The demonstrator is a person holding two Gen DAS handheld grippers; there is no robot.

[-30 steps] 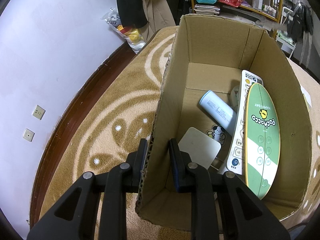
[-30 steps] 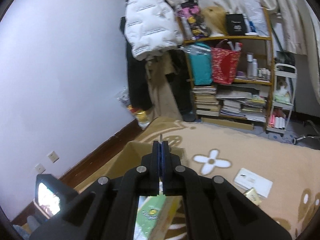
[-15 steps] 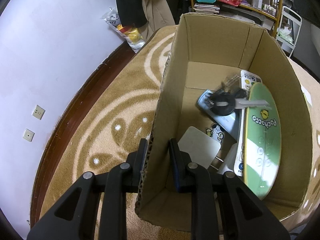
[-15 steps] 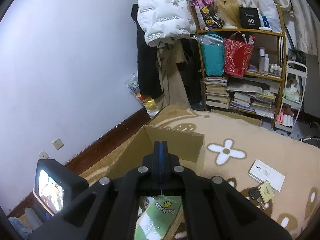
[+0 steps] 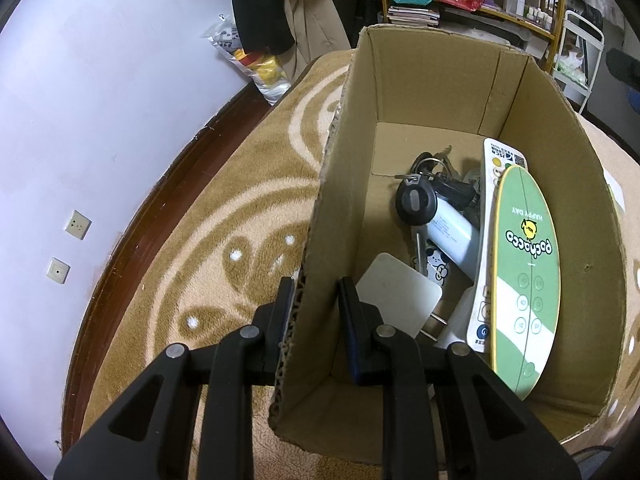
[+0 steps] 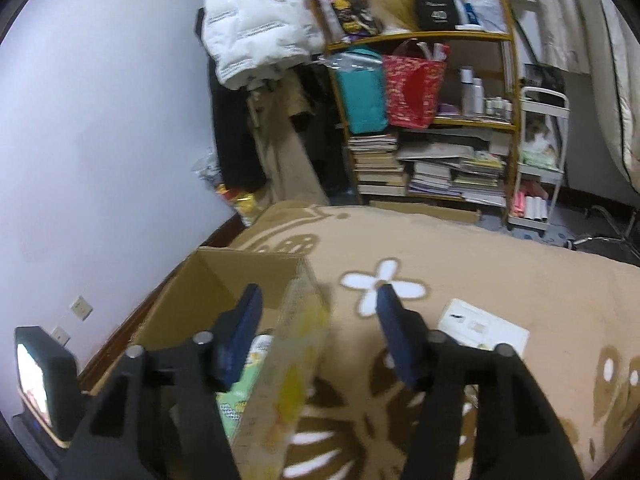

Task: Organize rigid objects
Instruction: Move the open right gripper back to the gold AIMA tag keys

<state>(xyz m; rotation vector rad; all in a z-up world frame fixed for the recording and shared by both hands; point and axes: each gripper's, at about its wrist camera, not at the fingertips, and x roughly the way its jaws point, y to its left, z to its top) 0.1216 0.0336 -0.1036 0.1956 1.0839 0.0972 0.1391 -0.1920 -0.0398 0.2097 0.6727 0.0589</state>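
Inside cardboard box (image 5: 448, 80), keys (image 5: 416, 200), remote (image 5: 486, 248), green board (image 5: 524, 264)

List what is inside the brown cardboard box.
Inside the cardboard box: black key bunch atop a white cylinder, green oval board over a white remote, white square card. Things beneath stay hidden.
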